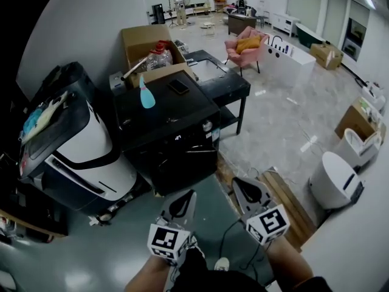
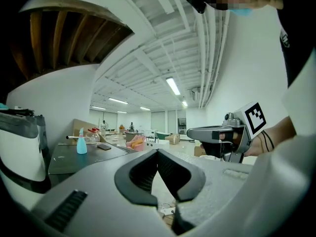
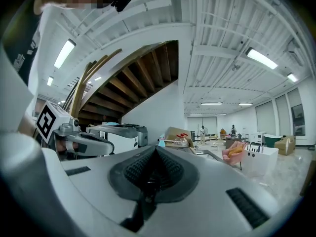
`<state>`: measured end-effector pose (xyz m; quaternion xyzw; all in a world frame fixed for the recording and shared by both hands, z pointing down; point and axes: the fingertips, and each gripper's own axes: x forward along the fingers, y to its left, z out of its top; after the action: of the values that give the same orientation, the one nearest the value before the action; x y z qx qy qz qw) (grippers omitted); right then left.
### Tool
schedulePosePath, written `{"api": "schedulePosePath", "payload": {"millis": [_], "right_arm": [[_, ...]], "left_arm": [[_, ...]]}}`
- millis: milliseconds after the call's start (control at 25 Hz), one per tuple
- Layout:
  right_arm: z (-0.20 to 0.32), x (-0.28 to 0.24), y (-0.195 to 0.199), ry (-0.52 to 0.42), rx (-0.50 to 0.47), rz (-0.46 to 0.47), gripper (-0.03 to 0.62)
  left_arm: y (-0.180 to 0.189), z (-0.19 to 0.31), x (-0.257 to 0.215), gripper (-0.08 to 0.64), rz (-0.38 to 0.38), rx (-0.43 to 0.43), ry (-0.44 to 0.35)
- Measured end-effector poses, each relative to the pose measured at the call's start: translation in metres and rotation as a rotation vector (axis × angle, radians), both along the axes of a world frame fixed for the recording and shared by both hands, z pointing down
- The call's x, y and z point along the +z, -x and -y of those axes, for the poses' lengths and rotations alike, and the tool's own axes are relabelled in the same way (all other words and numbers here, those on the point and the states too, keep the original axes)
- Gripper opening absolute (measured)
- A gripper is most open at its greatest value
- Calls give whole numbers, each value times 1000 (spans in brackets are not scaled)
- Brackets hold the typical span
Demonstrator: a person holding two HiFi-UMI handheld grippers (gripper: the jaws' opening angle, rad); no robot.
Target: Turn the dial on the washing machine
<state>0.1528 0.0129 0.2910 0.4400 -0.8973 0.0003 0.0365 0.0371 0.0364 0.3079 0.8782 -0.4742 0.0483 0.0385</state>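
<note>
Washing machine [image 1: 182, 137]: black cabinet at the middle of the head view, front turned toward the grippers, flat dark top.
Dial [image 1: 208, 126]: small pale round knob at the right end of the machine's front strip, too small to read any setting.
Left gripper [image 2: 158, 153]: jaws shut, ribbed pads meeting at the tips, nothing between them; held about level, low in the head view, apart from the machine's front.
Right gripper [image 3: 155, 149]: jaws pressed together and empty; just beside the left one, also apart from the machine.
Spray bottle [image 1: 146, 95]: pale blue, upright on the machine's top, toward its back edge.
Phone [image 1: 179, 87]: dark, lying flat near the back right corner of the machine's top.
Cardboard box [image 1: 146, 41]: open, behind the machine, with a clear bag and something red inside.
Tabletop [image 1: 228, 87]: black, touching or just beside the machine's right side – cannot tell which.
White-and-black appliance [image 1: 85, 148]: left of the machine, leaning against the wall.
Armchair [image 1: 246, 46]: pink, well beyond the tabletop – an orange cushion on its seat.
</note>
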Motion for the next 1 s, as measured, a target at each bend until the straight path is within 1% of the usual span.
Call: {"api": "schedulePosePath", "payload": {"millis": [80, 160, 240, 320, 400, 520, 760, 1000], "right_arm": [[-14, -5, -8, -50, -27, 8, -3], [-25, -8, -14, -76, -43, 15, -3], [-35, -7, -18, -56, -42, 22, -3], [-44, -8, -18, -40, -41, 37, -3], [-52, -10, -15, -58, -52, 48, -3], [-61, -9, -5, -55, -58, 54, -3], [-77, -7, 38, -36, -57, 60, -3], [-101, -2, 108, -14, -38, 51, -3]], "left_arm": [[-8, -16, -6, 5, 1, -9, -33], [-14, -31, -7, 4, 6, -16, -11], [-15, -44, -6, 5, 14, -29, 11], [-14, -53, -9, 4, 12, -40, 3], [-10, -62, -12, 5, 10, -49, 1], [1, -73, -15, 5, 8, -59, -3], [49, -95, -13, 5, -4, -71, -6], [127, -121, -14, 5, -9, -75, -5]]}}
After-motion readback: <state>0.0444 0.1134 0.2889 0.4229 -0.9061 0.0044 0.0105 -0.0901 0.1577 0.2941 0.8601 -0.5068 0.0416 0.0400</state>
